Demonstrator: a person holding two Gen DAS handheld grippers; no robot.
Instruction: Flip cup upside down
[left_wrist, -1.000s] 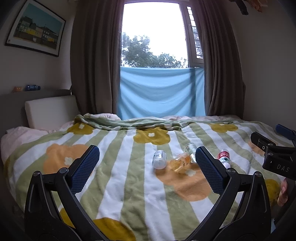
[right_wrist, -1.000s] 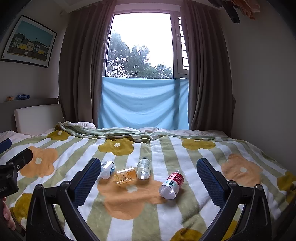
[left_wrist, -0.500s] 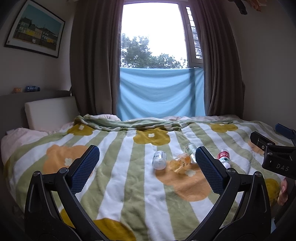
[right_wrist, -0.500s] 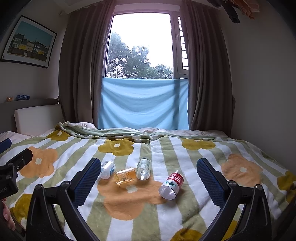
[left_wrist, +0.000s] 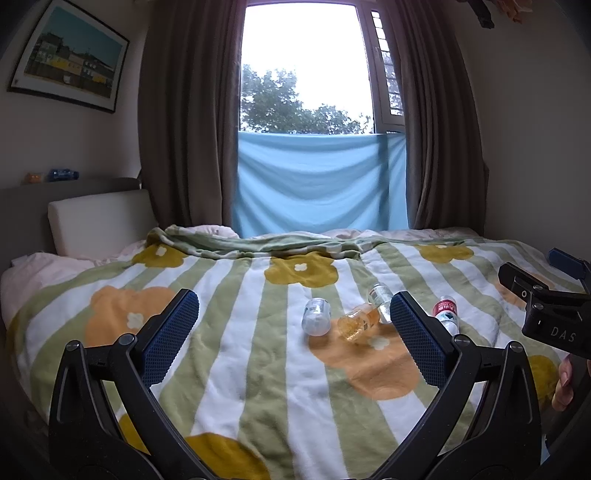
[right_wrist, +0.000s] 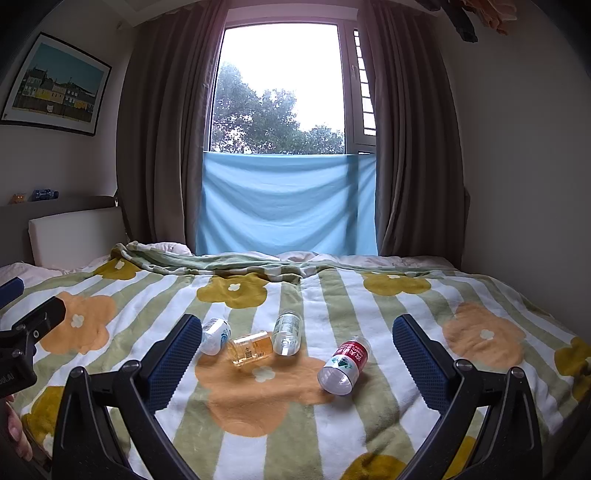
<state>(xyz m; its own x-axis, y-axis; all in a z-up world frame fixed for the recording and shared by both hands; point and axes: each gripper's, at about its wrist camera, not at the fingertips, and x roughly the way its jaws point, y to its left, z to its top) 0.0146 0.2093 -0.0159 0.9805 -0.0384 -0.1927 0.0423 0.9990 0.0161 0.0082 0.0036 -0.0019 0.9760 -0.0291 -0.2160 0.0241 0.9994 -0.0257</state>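
Several cut-off bottle cups lie on their sides on the striped flower blanket (right_wrist: 258, 406). A red-labelled cup (right_wrist: 343, 365) lies at the right, open end toward me. A clear cup (right_wrist: 287, 332), an amber cup (right_wrist: 251, 347) and a white-blue cup (right_wrist: 215, 335) lie in a loose row to its left. The left wrist view shows the white-blue cup (left_wrist: 316, 321), the amber cup (left_wrist: 360, 322), the clear cup (left_wrist: 380, 295) and the red-labelled cup (left_wrist: 445, 312). My left gripper (left_wrist: 293, 334) and my right gripper (right_wrist: 297, 356) are both open and empty, held short of the cups.
The bed fills the foreground, with a folded blanket edge (right_wrist: 221, 264) at the far side. A headboard cushion (left_wrist: 99, 221) is at the left. Behind are brown curtains (right_wrist: 162, 147), a blue cloth (right_wrist: 288, 203) under the window, and a wall at the right.
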